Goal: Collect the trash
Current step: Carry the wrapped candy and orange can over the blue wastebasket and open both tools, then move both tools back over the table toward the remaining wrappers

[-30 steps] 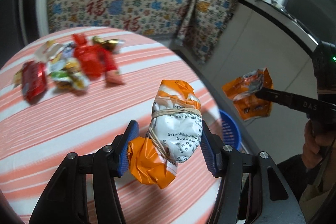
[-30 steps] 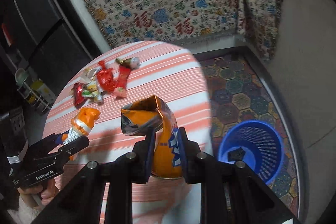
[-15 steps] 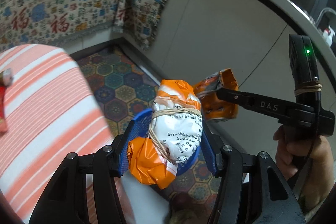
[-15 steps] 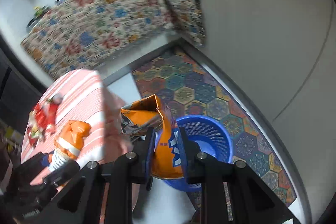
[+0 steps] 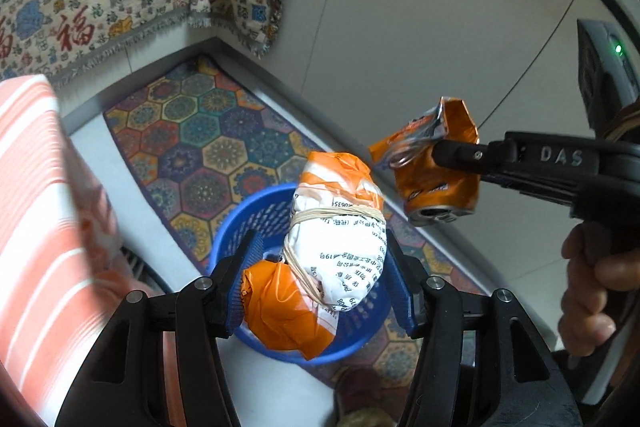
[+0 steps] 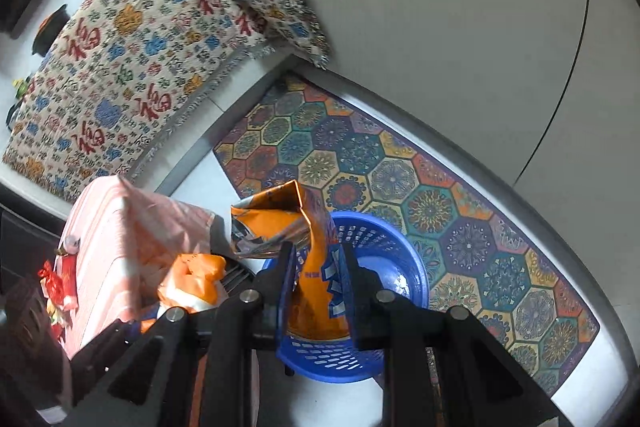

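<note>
Orange trash in both my tools above the blue basket (image 6: 404,251): my left gripper (image 5: 320,283) clamps the rubber-banded wrapper bundle (image 5: 332,255), my right gripper (image 6: 318,267) pinches the crumpled orange bag (image 6: 316,279).

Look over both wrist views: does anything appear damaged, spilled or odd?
Nothing is spilled. The orange snack bag in the right gripper is torn open and crumpled; the left gripper holds a rubber-banded wrapper bundle. Both hang above the blue basket.

Blue basket (image 5: 256,219) floor behind bundled snack bag (image 5: 336,255)
</note>
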